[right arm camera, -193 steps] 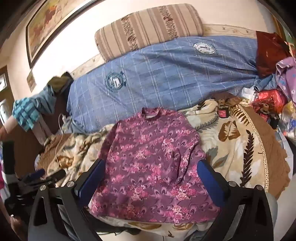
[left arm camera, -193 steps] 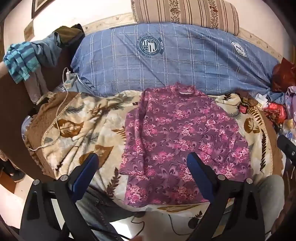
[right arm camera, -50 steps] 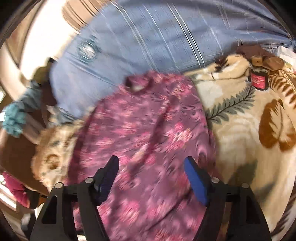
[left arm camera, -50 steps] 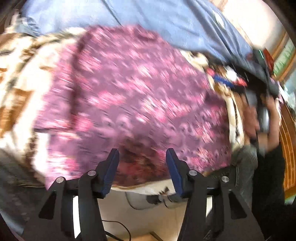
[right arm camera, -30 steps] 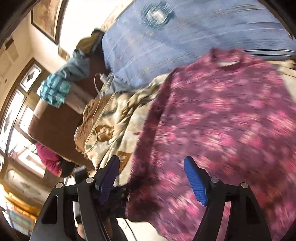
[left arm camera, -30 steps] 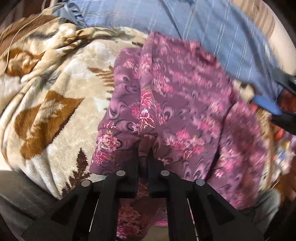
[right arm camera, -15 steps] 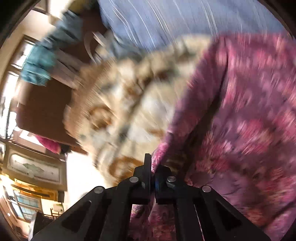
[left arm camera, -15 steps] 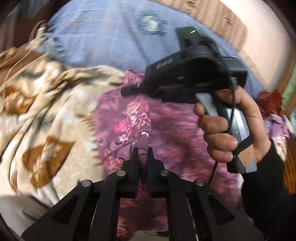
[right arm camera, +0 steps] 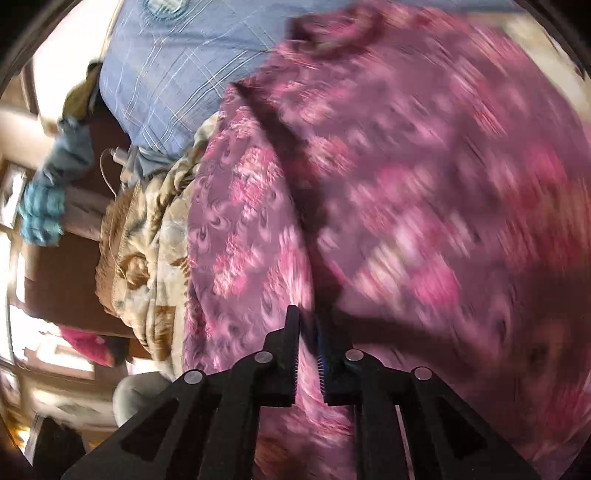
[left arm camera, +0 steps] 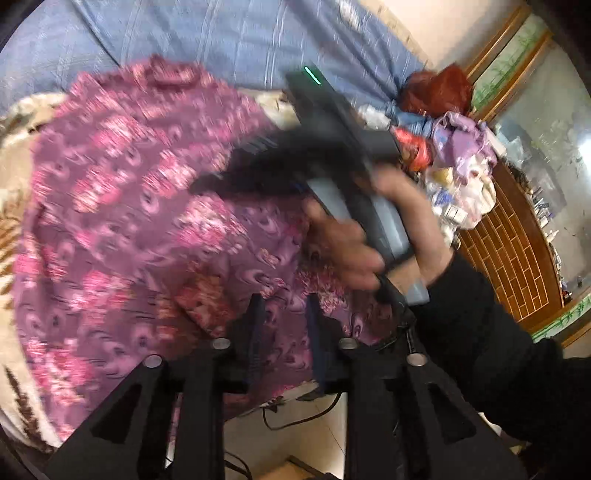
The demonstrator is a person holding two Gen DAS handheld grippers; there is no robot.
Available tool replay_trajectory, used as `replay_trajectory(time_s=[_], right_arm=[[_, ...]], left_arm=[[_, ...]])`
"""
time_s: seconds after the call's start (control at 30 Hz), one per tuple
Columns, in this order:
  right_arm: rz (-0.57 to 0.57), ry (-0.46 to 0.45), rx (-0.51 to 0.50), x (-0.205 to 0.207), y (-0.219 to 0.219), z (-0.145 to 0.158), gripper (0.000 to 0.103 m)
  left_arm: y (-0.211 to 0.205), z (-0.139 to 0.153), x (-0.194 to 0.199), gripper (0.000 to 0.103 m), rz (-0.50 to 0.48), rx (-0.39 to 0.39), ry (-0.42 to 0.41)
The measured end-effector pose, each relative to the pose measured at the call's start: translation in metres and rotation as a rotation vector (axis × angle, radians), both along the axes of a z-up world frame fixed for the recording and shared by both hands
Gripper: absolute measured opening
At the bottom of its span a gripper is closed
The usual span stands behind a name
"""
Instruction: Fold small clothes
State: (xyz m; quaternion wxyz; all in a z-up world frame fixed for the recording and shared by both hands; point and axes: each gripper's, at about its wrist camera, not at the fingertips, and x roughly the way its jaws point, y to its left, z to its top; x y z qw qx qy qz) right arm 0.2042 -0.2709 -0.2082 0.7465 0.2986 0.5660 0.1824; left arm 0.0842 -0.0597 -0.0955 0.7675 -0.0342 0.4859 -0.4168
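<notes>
Purple floral top [left arm camera: 122, 206], hem overhanging blanket [left arm camera: 14, 122] edge

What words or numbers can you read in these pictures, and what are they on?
No text reads clearly enough to quote.
Round badge on the blue checked quilt: lettering too blurred and cut off to read.
Small packets in the pile beside the bed: print too small to read.
Purple flowered shirt: pattern only, no words.

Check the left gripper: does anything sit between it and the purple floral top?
Nothing visible does. The left gripper hangs right over the top's near hem, its jaws having just been opening. The right gripper, in the person's hand, crosses farther up the fabric, not between.
</notes>
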Motion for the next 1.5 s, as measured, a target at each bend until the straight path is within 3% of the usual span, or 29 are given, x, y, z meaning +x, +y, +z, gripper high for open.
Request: replay_trajectory(time_s=[0.03,0.07,0.1,0.17,0.27,0.3,0.37,0.5,0.63,0.73,0.77,0.8,0.87,0.97,1.0,1.03,1.1,1.13,1.2,1.27,1.37,1.5], right_arm=[[-0.004,-0.021,0.024,-0.009,-0.005,0.003,0.044],[-0.020,-0.055,0.030,-0.023,-0.010,0.009,0.058],[-0.039,-0.076,0.020,-0.033,-0.014,0.015,0.068],[-0.053,-0.126,0.006,-0.057,-0.017,0.030,0.068],[-0.048,-0.128,0.001,-0.075,-0.008,0.027,0.068],[-0.029,-0.113,-0.029,-0.078,-0.002,0.020,0.066],[-0.007,-0.062,-0.161,-0.074,0.011,0.003,0.055],[0.006,-0.099,-0.189,-0.069,0.016,0.011,0.009],[-0.032,-0.184,-0.133,-0.087,-0.007,0.049,0.008],[-0.102,-0.201,-0.244,-0.101,-0.031,0.064,0.008],[-0.115,-0.180,-0.280,-0.101,-0.038,0.059,0.008],[-0.125,-0.143,-0.299,-0.098,-0.044,0.048,0.008],[-0.130,-0.068,-0.269,-0.091,-0.046,0.020,0.008],[-0.072,-0.110,-0.306,-0.088,-0.023,0.027,0.009],[-0.061,-0.127,-0.305,-0.087,-0.017,0.033,0.010],[-0.058,-0.132,-0.307,-0.088,-0.015,0.034,0.011],[-0.044,-0.109,-0.338,-0.089,-0.009,0.027,0.011],[-0.047,-0.095,-0.353,-0.091,-0.010,0.024,0.010],[-0.071,-0.076,-0.340,-0.090,-0.021,0.022,0.009],[-0.077,-0.089,-0.294,-0.092,-0.030,0.026,0.009],[-0.092,-0.106,-0.220,-0.099,-0.045,0.038,0.009],[-0.108,-0.011,-0.285,-0.091,-0.049,0.010,0.009]], left_arm=[[0.013,0.004,0.006,0.048,0.034,-0.014,-0.009],[0.032,0.008,0.016,0.059,0.099,-0.028,-0.017],[0.045,0.009,0.028,0.059,0.139,-0.031,-0.014],[0.071,0.006,0.064,0.059,0.253,0.001,0.019],[0.098,-0.001,0.115,0.059,0.404,0.030,0.076],[0.101,-0.005,0.129,0.059,0.423,0.029,0.095],[0.100,-0.018,0.158,0.059,0.473,0.035,0.155],[0.085,-0.049,0.194,0.055,0.506,0.073,0.244],[0.079,-0.060,0.201,0.045,0.522,0.025,0.270],[0.077,-0.067,0.201,0.044,0.528,0.041,0.240],[0.075,-0.072,0.199,0.042,0.524,0.050,0.238],[0.075,-0.074,0.199,0.033,0.524,0.054,0.238],[0.070,-0.078,0.199,0.028,0.524,0.050,0.241],[0.063,-0.067,0.196,0.030,0.492,-0.002,0.225],[0.060,-0.065,0.197,0.039,0.491,-0.005,0.212],[0.056,-0.065,0.199,0.043,0.498,0.011,0.196],[0.049,-0.075,0.209,0.042,0.505,0.096,0.193],[0.049,-0.082,0.213,0.036,0.500,0.116,0.205],[0.053,-0.080,0.212,0.002,0.532,0.116,0.169],[0.059,-0.066,0.208,0.002,0.544,0.062,0.134],[0.069,-0.037,0.200,0.002,0.575,0.047,0.024],[0.060,-0.070,0.212,0.002,0.536,0.135,0.128]])
